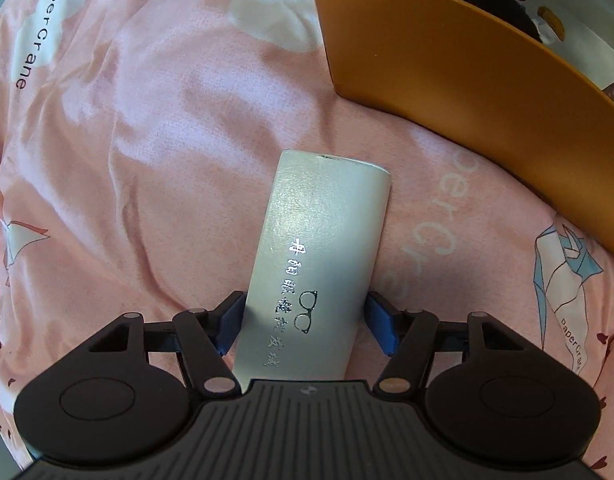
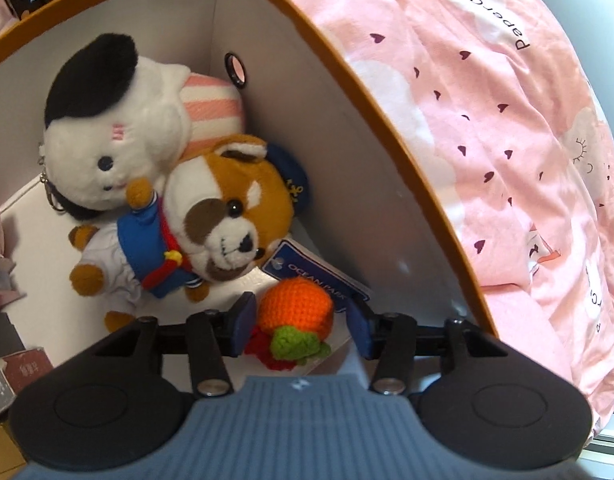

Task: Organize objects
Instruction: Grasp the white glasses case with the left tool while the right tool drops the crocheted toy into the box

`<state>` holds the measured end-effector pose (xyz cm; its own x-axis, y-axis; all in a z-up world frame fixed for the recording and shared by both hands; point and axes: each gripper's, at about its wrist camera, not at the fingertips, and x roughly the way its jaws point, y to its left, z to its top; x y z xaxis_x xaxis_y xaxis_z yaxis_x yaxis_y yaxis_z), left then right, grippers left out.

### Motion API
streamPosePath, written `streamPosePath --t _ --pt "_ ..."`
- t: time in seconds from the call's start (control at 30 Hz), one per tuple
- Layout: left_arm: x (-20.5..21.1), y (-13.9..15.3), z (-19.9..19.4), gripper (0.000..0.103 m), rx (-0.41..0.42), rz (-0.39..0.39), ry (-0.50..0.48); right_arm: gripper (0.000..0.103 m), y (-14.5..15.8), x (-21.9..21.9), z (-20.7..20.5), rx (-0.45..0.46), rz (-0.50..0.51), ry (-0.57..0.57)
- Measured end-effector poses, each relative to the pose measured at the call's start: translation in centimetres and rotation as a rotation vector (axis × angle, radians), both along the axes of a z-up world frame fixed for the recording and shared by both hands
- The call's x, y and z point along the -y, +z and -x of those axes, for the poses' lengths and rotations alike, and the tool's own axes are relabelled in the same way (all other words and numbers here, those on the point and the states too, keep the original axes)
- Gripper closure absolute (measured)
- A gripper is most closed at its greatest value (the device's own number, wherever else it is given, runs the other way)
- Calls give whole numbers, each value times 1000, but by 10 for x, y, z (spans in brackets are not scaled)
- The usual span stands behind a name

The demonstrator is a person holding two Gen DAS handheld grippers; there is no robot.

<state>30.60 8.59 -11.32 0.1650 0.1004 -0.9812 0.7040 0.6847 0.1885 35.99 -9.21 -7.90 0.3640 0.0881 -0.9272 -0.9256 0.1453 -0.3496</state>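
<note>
A silver glasses case (image 1: 323,232) with printed characters and a spectacles logo lies lengthwise on the pink bedding. My left gripper (image 1: 305,304) is shut on its near end, a blue pad against each long side. In the right wrist view, my right gripper (image 2: 301,306) reaches down into the orange box (image 2: 327,140) with white inner walls. Its jaws stand open around a crocheted orange fruit (image 2: 293,300) with a green leaf that rests on the box floor; a gap shows at the right pad. A white-and-black plush cat (image 2: 107,140) and a red panda plush (image 2: 227,208) in a sailor suit lie further in.
The box's orange outer wall (image 1: 447,60) rises just right of the case. Rumpled pink bedding (image 1: 127,160) spreads to the left and also lies beyond the box (image 2: 507,120). A blue tag (image 2: 307,268) lies by the fruit. Small cartons (image 2: 11,380) sit outside the box at lower left.
</note>
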Motion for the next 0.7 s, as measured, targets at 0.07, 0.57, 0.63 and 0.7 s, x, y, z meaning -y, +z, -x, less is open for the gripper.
streamPosePath --t 0.07,0.57,0.63,0.7 --pt "1 0 4 29 15 -11 -1 47 6 2 2 13 -14 -4" --pt "9 35 54 31 167 -9 9 46 58 33 51 96 -159 -52" --pt "26 45 60 31 184 -8 -3 47 59 24 67 92 -171 -51" --pt "31 58 67 31 211 -3 -13 47 61 23 79 89 -186 -49"
